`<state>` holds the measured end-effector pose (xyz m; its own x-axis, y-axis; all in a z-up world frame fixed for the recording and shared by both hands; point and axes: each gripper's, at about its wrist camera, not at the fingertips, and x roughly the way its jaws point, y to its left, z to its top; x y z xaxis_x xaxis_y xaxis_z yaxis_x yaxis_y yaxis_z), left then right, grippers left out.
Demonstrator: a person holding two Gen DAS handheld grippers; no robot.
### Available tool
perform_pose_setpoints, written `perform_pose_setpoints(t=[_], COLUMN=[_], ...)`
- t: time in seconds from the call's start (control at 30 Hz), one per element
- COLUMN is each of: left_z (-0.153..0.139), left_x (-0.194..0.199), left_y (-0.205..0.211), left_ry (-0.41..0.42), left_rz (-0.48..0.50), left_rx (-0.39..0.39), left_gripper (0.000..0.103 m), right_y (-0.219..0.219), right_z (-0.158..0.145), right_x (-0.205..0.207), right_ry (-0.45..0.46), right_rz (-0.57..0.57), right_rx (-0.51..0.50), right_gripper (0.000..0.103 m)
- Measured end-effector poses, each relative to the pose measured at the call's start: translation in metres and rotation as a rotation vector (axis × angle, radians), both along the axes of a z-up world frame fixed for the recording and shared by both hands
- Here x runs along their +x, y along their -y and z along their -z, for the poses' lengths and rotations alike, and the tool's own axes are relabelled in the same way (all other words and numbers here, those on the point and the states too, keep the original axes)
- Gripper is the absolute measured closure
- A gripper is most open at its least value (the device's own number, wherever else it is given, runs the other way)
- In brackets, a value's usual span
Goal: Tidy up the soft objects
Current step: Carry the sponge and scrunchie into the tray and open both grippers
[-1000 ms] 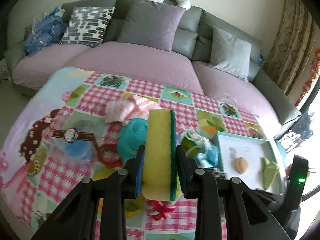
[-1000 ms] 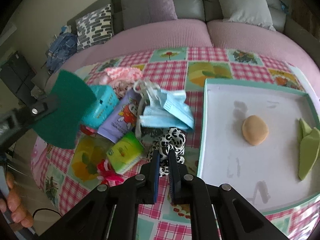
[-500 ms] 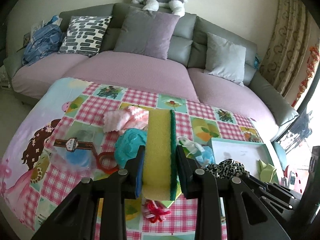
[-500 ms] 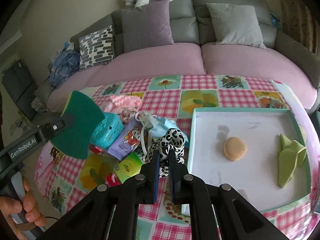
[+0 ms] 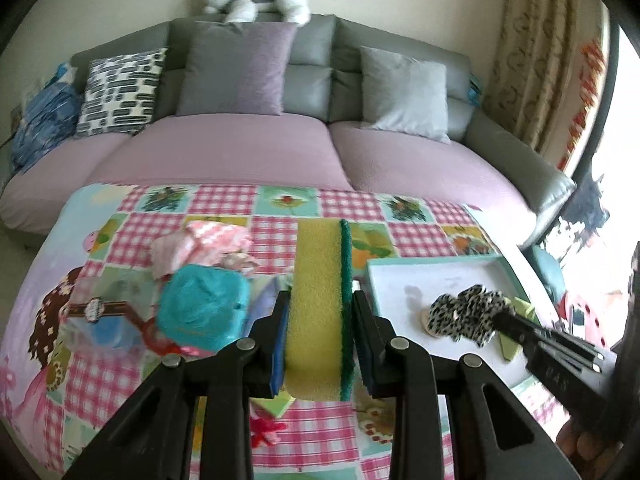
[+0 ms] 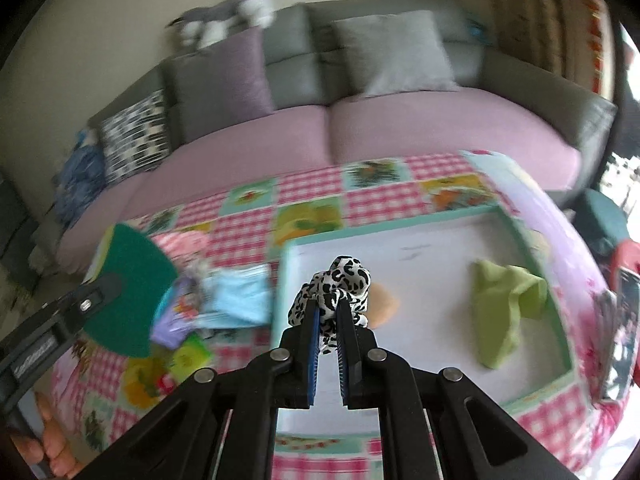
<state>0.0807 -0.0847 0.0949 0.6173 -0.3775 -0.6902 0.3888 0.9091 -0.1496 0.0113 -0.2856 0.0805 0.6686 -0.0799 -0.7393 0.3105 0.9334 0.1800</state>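
My left gripper (image 5: pixel 320 300) is shut on a yellow sponge with a green scouring side (image 5: pixel 316 300), held upright above the table; its green face shows in the right wrist view (image 6: pixel 128 296). My right gripper (image 6: pixel 328 312) is shut on a leopard-print scrunchie (image 6: pixel 340 280) and holds it above the white tray with a teal rim (image 6: pixel 440 216). The scrunchie also shows in the left wrist view (image 5: pixel 464 314) over the tray (image 5: pixel 400 268). In the tray lie a peach round puff (image 6: pixel 384 304) and a green cloth (image 6: pixel 504 304).
On the checked tablecloth (image 5: pixel 272 236) left of the tray lie a teal pouch (image 5: pixel 200 308), a pink cloth (image 5: pixel 204 244), a blue face mask (image 6: pixel 240 296), a purple packet (image 6: pixel 172 320) and a green tissue pack (image 6: pixel 192 356). A sofa with cushions (image 5: pixel 240 152) stands behind.
My right gripper has lifted the scrunchie off the pile and carried it right, over the tray. My left gripper has kept its hold on the sponge and shifted slightly right.
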Motion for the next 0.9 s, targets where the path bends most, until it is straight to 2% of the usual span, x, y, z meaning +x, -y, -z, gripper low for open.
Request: perform_pose_setpoints(t=[0.17, 0.3, 0.47, 0.73, 0.8, 0.9], left_z=[0.003, 0.007, 0.012, 0.045, 0.057, 0.074], left_x=[0.002, 0.004, 0.009, 0.015, 0.020, 0.026], left_y=[0.042, 0.071, 0.105, 0.142, 0.147, 0.153], left_ry=[-0.029, -0.045, -0.042, -0.049, -0.067, -0.081], left_rz=[0.106, 0.151, 0.187, 0.212, 0.220, 0.208], left_rx=[0.006, 0.029, 0.053, 0.107, 0.090, 0.118], left_gripper=[0.072, 0.072, 0.072, 0.072, 0.072, 0.072], right_y=[0.046, 0.075, 0.097, 0.114, 0.120, 0.125], right_z=[0.011, 0.015, 0.014, 0.021, 0.032, 0.053], right_x=[-0.015, -0.027, -0.039, -0.046, -0.044, -0.038], right_ry=[-0.035, -0.052, -0.076, -0.123, -0.157, -0.234], right_rz=[0.167, 0.265, 0.367, 0.432, 0.435, 0.424], right_rx=[0.000, -0.009, -0.070, -0.113, -0.097, -0.064], right_gripper=[0.094, 0.094, 0.094, 0.092, 0.092, 0.091])
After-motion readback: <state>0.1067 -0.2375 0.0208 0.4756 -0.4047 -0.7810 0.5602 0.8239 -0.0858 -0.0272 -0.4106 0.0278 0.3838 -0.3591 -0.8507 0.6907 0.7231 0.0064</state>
